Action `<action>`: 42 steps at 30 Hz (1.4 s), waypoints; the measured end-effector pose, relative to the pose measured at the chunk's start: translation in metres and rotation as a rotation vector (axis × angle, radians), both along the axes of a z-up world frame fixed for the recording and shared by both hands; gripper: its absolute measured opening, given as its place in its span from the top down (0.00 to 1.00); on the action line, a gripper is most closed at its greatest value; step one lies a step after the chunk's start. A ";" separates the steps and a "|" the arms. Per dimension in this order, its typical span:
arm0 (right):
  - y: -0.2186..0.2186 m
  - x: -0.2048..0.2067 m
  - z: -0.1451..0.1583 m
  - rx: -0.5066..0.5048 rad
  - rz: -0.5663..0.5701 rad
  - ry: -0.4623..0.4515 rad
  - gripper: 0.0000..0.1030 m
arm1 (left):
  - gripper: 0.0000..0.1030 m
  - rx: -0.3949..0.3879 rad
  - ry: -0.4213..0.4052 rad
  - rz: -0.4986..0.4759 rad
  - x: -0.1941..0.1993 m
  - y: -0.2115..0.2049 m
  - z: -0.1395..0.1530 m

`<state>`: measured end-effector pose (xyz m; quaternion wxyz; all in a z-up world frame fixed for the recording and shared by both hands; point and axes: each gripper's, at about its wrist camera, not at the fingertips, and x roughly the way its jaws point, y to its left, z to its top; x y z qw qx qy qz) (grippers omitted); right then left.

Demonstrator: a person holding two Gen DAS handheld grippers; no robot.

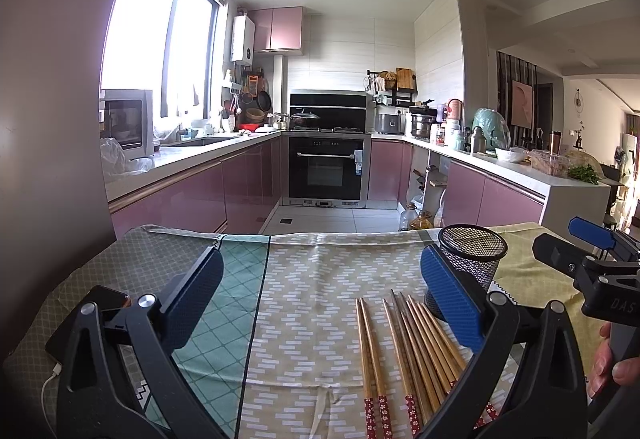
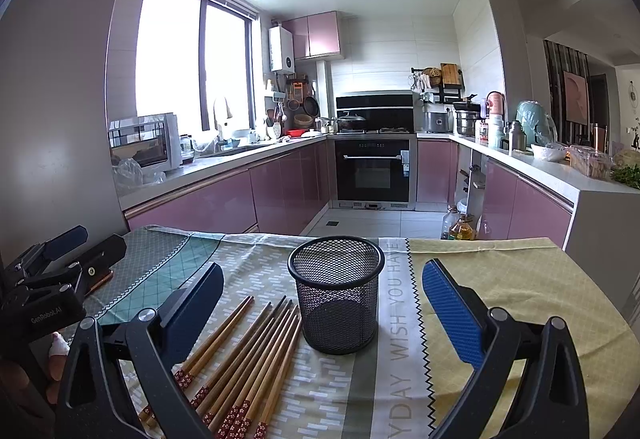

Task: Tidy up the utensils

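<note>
Several wooden chopsticks (image 1: 416,351) with red patterned ends lie side by side on the tablecloth; they also show in the right wrist view (image 2: 248,351). A black mesh cup (image 2: 336,295) stands upright and empty just right of them, partly hidden behind my left finger in the left wrist view (image 1: 474,255). My left gripper (image 1: 320,287) is open and empty, above the cloth, left of the chopsticks. My right gripper (image 2: 322,303) is open and empty, with the cup between its fingers and farther off. Each gripper shows at the edge of the other's view.
The table wears a patchwork cloth (image 2: 500,279) of green, beige and yellow. A phone (image 1: 92,315) with a white cable lies at its left edge. Beyond the table's far edge are the kitchen floor, oil bottles (image 2: 460,227) and pink cabinets.
</note>
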<state>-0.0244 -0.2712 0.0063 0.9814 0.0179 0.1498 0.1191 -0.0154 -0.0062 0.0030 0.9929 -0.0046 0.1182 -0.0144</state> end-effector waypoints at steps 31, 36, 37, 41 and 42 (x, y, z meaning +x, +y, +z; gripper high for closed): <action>-0.003 0.001 -0.001 0.008 -0.001 0.015 0.06 | 0.06 0.003 0.001 0.001 0.001 -0.002 0.002; -0.004 0.003 -0.001 0.010 0.002 0.020 0.06 | 0.06 0.003 0.007 -0.006 0.003 -0.003 0.002; -0.004 0.003 -0.001 0.010 0.003 0.021 0.06 | 0.06 0.003 0.008 -0.006 0.003 -0.003 0.002; -0.004 0.005 -0.002 0.015 0.004 0.027 0.06 | 0.06 0.004 0.015 -0.012 0.004 -0.003 0.001; -0.004 0.006 -0.002 0.015 0.004 0.030 0.06 | 0.06 0.004 0.017 -0.014 0.004 -0.002 0.001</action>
